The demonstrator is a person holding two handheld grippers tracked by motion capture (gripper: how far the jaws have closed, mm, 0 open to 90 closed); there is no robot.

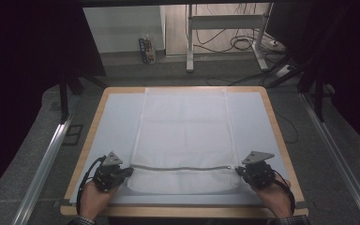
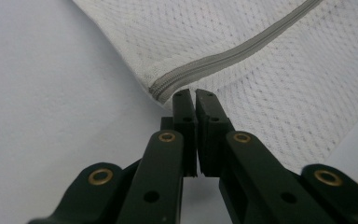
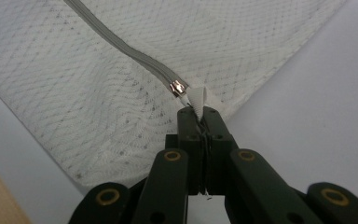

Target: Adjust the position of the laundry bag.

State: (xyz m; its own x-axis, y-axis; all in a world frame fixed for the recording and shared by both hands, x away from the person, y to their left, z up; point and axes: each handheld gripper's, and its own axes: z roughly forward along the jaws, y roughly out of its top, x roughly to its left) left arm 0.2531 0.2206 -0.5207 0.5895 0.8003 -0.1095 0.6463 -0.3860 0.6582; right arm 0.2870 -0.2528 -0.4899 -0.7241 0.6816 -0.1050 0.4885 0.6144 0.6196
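Note:
A white mesh bag lies flat on the pale mat, with a grey zipper running across near its front end. My left gripper sits at the bag's left edge. In the left gripper view its jaws are shut at the bag's edge, just below the zipper's closed end. My right gripper is at the bag's right edge. In the right gripper view it is shut on a white fabric tab beside the metal zipper pull.
The mat covers a wooden table whose rim shows all round. Metal rails run along both sides on the grey floor. Desk legs and cables stand beyond the far edge.

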